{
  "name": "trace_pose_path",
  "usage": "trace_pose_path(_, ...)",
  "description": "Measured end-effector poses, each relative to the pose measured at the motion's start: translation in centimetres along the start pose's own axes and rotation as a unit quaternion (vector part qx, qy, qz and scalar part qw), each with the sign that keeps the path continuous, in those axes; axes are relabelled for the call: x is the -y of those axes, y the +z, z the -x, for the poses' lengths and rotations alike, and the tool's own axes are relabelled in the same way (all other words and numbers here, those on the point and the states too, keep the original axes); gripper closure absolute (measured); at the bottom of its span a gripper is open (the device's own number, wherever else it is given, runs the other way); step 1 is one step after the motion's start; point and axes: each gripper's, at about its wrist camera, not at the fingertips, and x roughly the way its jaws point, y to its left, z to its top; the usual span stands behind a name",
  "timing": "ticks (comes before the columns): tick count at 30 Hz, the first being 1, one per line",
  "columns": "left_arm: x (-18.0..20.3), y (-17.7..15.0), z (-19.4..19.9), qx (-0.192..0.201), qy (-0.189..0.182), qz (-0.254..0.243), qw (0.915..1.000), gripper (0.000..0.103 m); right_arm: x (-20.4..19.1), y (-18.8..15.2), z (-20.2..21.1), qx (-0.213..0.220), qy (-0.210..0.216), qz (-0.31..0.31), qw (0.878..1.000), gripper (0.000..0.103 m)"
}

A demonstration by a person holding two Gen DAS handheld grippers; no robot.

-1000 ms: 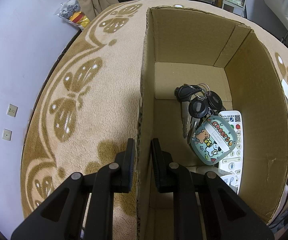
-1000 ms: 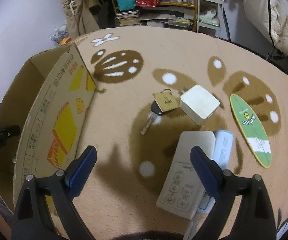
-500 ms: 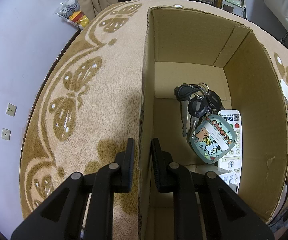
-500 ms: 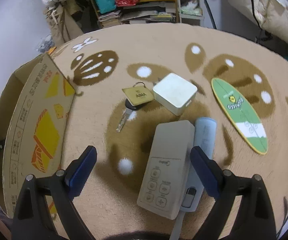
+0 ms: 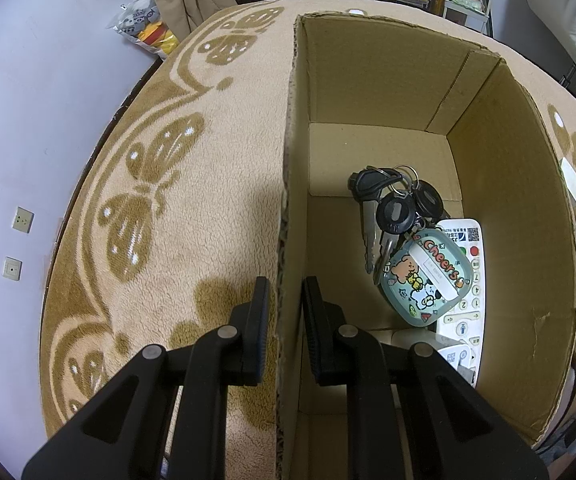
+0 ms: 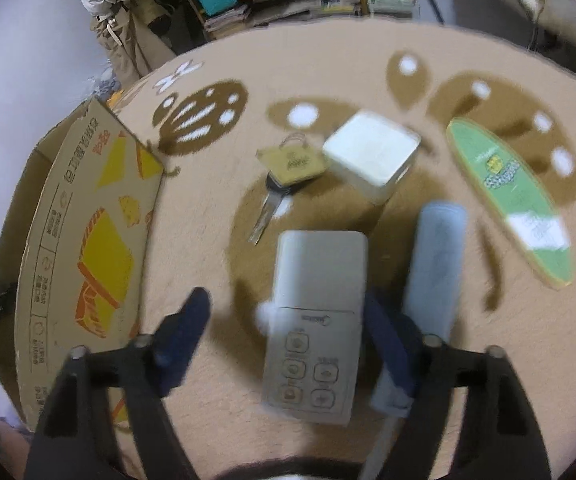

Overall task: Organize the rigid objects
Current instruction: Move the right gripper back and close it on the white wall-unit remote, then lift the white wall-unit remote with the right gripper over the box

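Right gripper (image 6: 284, 332) jaws are closing around a stiff, light white remote control (image 6: 315, 320) lying beside the cardboard box (image 6: 88, 240); best held across its narrow sides. Left gripper (image 5: 282, 312) clamps the box wall.

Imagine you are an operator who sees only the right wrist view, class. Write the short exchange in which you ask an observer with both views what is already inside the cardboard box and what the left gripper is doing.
Operator: What's in the cardboard box?
Observer: A bunch of keys with a cartoon tag, lying on a white remote.
Operator: Where's the left gripper?
Observer: Shut on the box's near wall, one finger outside, one inside.
Operator: Is the right gripper visible there?
Observer: Only a dark part at the right edge, beyond the box. In your view its jaws are closing around the beige remote, not yet pressing it.
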Motion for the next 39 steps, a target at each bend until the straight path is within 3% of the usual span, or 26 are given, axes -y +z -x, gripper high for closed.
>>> trace_pose_path(12, 0.0, 0.0, 0.0, 0.000, 0.000, 0.000, 1.0000, 0.086, -2.3, -1.3, -1.5, 0.003, -0.066, 0.062, 0.996, 0.024)
trace_pose_path(16, 0.1, -0.1, 0.0, 0.000, 0.004, -0.004, 1.0000, 0.086, -2.5, -1.4, -1.6, 0.007, -0.084, 0.074, 0.994, 0.032)
trace_pose_path(26, 0.2, -0.2, 0.0, 0.001, 0.008, -0.008, 0.9999, 0.086, -2.2, -1.3, -1.4, 0.009, -0.086, 0.064, 0.994, 0.036)
trace_pose_path(29, 0.2, -0.2, 0.0, 0.001, 0.008, -0.007, 0.9999, 0.086, -2.1, -1.2, -1.4, 0.013, -0.095, 0.062, 0.993, 0.051)
trace_pose_path(39, 0.2, -0.2, 0.1, 0.001, 0.007, -0.006, 1.0000, 0.086, -1.9, -0.9, -0.5, 0.027, -0.069, 0.042, 0.996, 0.052)
